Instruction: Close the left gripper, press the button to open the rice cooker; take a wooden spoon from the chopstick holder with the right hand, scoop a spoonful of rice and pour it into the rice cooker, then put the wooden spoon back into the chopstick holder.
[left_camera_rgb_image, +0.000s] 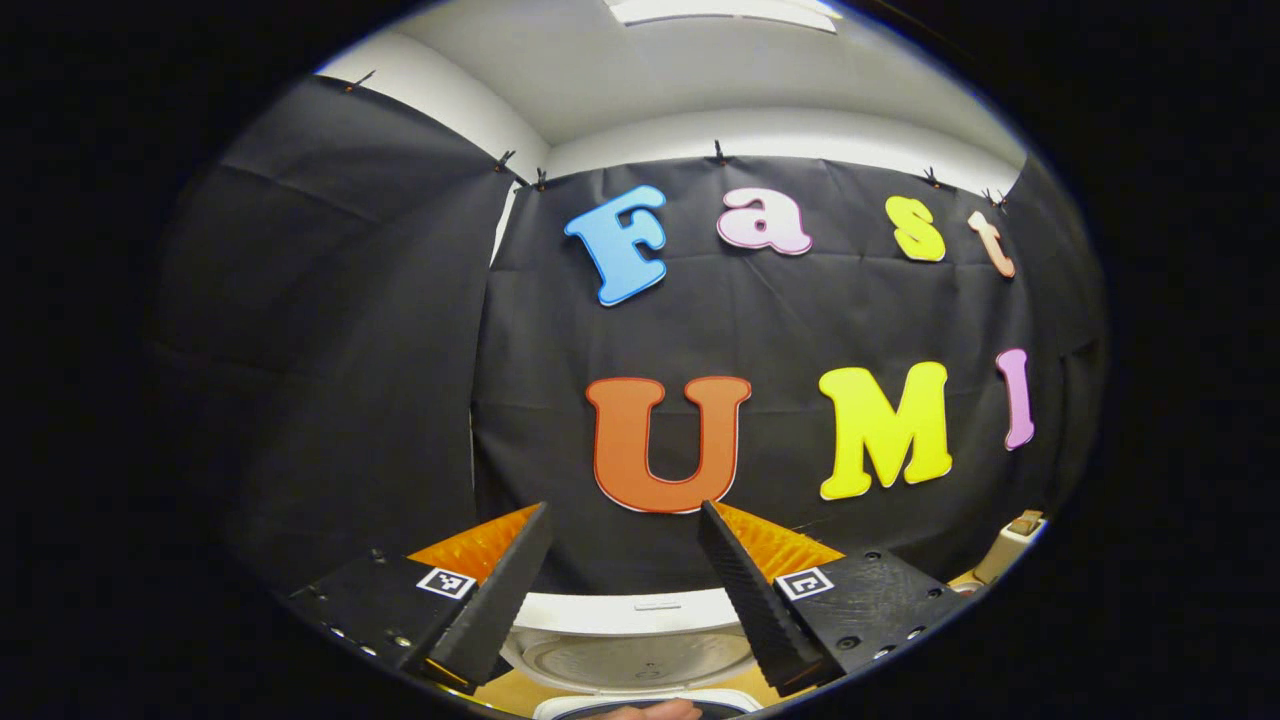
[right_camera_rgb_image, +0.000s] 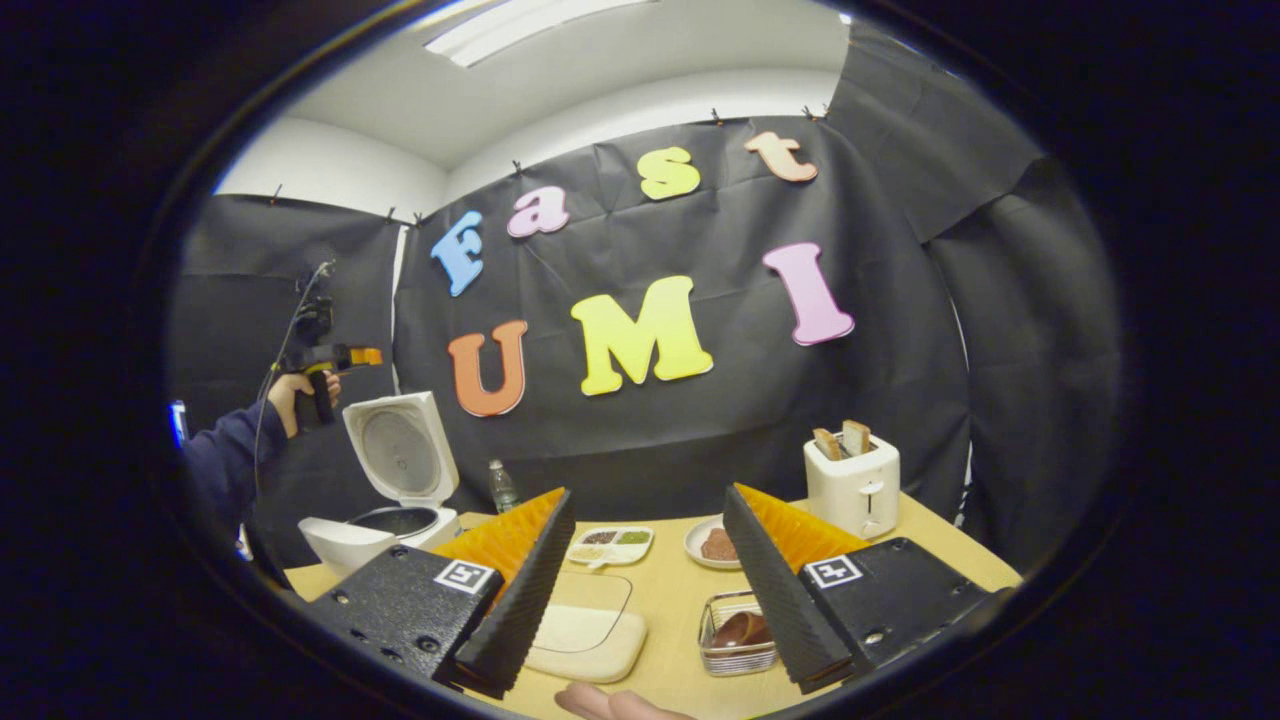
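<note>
The white rice cooker stands open at the table's left end, its lid upright over the dark pot. In the left gripper view the raised lid lies just below and beyond my left gripper, which is open with nothing between its fingers. The right gripper view shows that same left gripper held by a hand, up above and left of the cooker. My right gripper hangs open over the near part of the table, holding nothing.
On the wooden table sit a white board, a clear box with brown food, a plate, a divided dish, a toaster with bread and a small bottle.
</note>
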